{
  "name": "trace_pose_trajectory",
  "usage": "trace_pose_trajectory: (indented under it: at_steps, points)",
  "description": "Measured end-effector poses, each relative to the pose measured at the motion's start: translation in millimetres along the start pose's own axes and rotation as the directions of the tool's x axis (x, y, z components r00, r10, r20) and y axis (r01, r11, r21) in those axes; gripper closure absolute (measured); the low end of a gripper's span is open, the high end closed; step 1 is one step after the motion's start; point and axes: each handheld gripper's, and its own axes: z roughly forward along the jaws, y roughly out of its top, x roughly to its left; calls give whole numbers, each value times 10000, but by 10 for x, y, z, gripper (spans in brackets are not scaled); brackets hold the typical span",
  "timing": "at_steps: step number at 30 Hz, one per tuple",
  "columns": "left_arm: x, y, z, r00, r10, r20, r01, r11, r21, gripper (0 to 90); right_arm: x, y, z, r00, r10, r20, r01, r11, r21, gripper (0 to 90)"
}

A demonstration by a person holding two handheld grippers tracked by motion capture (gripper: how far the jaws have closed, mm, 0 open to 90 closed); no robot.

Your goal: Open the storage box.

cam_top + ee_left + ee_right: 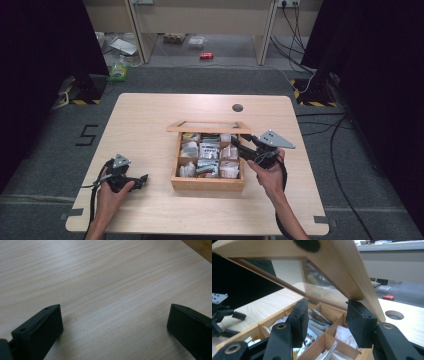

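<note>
Above the parted fingers (299, 320) of the right gripper (325, 317), the hinged lid (352, 270) is raised over the wooden box (207, 183); stiff, light, glass-paned, it is best gripped by its frame. The left gripper (113, 327) rests agape, empty.

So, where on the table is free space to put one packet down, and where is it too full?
Bare tabletop lies left of the wooden box, between it and the left hand-held gripper, and behind the raised lid. It is crowded inside the compartments, where the right hand-held gripper reaches in.
</note>
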Motion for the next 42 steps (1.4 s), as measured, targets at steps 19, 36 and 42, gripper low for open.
trace_pose_trajectory:
  at_steps: [19, 36, 42]
  points:
    - [1, 1, 0, 10000, 11, 11, -11, 10000, 5, 0, -152, 168, 230, 9970, 655, 407, -649, 9978, -154, 511]
    - [1, 1, 0, 10000, 2, 18, -2, 10000, 9, 0, -216, 298, 398, 9936, 722, 871, -710, 9973, -177, 508]
    - [2, 1, 0, 10000, 9, 15, -9, 10000, 7, 0, -228, 322, 452, 9921, 674, 1056, -661, 9977, -161, 501]
